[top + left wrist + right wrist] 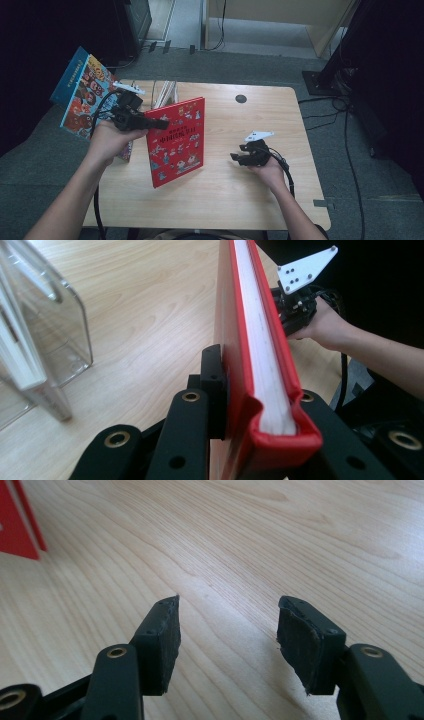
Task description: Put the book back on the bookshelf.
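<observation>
Red and hard-covered, a picture book with cartoon figures on its front [176,142] is standing upright on the pale wooden table [225,195], held at its upper left corner by the left gripper [159,123]. In the left gripper view the black jaws are clamping the red hardcover book [260,365] from both sides, its white page block running straight ahead between them. The person's left hand [107,142] is gripping the tool's body from below. Behind and to the left of this gripper, a second, blue-spined book with a busy cartoon cover [82,92] is leaning at the table's far left edge. A clear plastic book stand [45,335] is sitting on the wood to the left of the jaws in the left gripper view, and its thin dividers [166,92] are showing just behind the red book in the high view.

The right gripper [239,152] is sitting low over the table, well apart from the book and to its right, held in the right hand [267,170]. Its jaws are standing apart with nothing between them; bare wood grain is lying under the worn black pads [167,640], and a corner of the red book [20,525] is showing far off to their left.
</observation>
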Demonstrator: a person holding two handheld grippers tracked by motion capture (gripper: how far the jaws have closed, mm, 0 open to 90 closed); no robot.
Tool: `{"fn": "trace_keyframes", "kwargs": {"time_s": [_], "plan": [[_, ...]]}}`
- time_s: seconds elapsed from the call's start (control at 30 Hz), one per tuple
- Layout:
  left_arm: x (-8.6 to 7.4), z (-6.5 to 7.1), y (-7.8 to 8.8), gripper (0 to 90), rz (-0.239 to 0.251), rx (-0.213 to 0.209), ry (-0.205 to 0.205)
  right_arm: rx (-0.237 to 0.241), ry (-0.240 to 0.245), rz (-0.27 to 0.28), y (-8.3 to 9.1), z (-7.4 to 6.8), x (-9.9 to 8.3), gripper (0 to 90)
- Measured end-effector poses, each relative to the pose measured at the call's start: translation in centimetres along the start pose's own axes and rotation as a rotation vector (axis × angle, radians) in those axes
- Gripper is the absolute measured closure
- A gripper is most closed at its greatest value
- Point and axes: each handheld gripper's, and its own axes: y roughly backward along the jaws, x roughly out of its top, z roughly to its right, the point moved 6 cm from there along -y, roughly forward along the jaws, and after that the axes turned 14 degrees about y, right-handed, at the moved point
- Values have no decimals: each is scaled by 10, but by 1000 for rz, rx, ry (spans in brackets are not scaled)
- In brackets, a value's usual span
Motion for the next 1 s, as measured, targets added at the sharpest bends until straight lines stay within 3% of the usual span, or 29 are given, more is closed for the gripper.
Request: {"fn": "trace_keyframes", "kwargs": {"time_s": [0.37,0.47,0.57,1.0], "plan": [[-11,-15,19,800,30,29,43,-46,-4,-13,-8,4,-5,441],[-16,-22,29,800,48,38,67,-50,21,-5,-12,5,-7,442],[-20,-28,38,799,58,54,79,-87,78,21,-13,4,-11,437],[-33,-54,70,799,92,109,155,-120,56,59,-14,2,-13,397]]}}
